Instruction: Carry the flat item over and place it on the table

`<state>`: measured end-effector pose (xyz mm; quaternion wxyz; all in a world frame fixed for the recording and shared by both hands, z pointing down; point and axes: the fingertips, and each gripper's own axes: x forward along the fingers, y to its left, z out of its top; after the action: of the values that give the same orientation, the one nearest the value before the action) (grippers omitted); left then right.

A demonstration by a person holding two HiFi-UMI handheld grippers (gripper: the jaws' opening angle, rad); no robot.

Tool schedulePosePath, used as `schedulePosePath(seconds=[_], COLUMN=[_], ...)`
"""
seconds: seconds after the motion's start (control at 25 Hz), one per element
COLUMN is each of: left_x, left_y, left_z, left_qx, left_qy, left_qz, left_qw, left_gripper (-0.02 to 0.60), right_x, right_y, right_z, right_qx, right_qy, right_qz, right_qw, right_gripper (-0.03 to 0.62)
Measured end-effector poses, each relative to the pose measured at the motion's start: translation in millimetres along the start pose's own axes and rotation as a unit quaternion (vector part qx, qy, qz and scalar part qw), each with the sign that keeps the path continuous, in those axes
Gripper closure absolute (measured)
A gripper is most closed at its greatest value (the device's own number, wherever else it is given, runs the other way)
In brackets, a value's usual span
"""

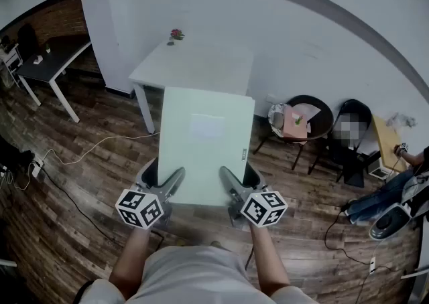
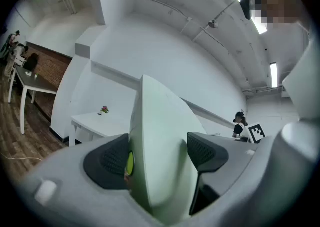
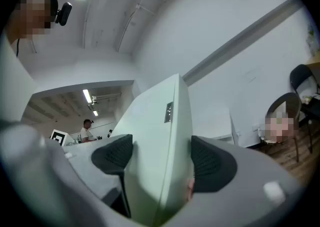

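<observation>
Left claw (image 1: 164, 179): clenched on the near left part of the flat box (image 1: 204, 148); in the left gripper view the box (image 2: 160, 121) stands between both dark pads (image 2: 107, 161) and fills the gap of the claw (image 2: 160, 156).
Right claw (image 1: 239, 179): clenched on the near right part of the same box; in the right gripper view both pads (image 3: 212, 163) press its sides (image 3: 160, 121), claw (image 3: 159, 160) at a wide spread.
Flat box: pale green, held in the air in front of the person and above the floor, both long edges free; a pale label (image 1: 206, 125) sits on its top face.
Floor (image 1: 80, 189): dark wood boards, open to left and right of the box; a thin white cable (image 1: 100, 142) trails across the left side.
Tabletop (image 1: 201, 61): white, straight ahead; in the head view the far edge of the box overlaps its near edge. Surface bare but for a small flower pot (image 1: 176, 34) at the far left corner, against the wall.
Chairs (image 1: 308, 118): two dark round ones, right of the tabletop by the wall, leaving a gap beside the table leg.
Dark desk (image 1: 57, 58): far left, well apart from the white tabletop.
</observation>
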<state>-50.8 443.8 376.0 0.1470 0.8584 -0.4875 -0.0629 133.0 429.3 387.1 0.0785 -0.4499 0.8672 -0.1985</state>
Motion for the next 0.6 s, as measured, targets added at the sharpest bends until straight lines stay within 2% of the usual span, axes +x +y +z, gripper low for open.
schedulePosePath(seconds=[0.6], left_x=[11], left_y=[-27], left_z=[-5], left_qx=[0.000], left_qy=[0.002], left_qz=[-0.010], left_qw=[0.9999], left_gripper=[0.216], right_x=[-25], right_y=[-16], right_z=[12], right_qx=[0.004], right_qy=[-0.017], right_qz=[-0.009], right_qw=[1.000], right_gripper=[0.232])
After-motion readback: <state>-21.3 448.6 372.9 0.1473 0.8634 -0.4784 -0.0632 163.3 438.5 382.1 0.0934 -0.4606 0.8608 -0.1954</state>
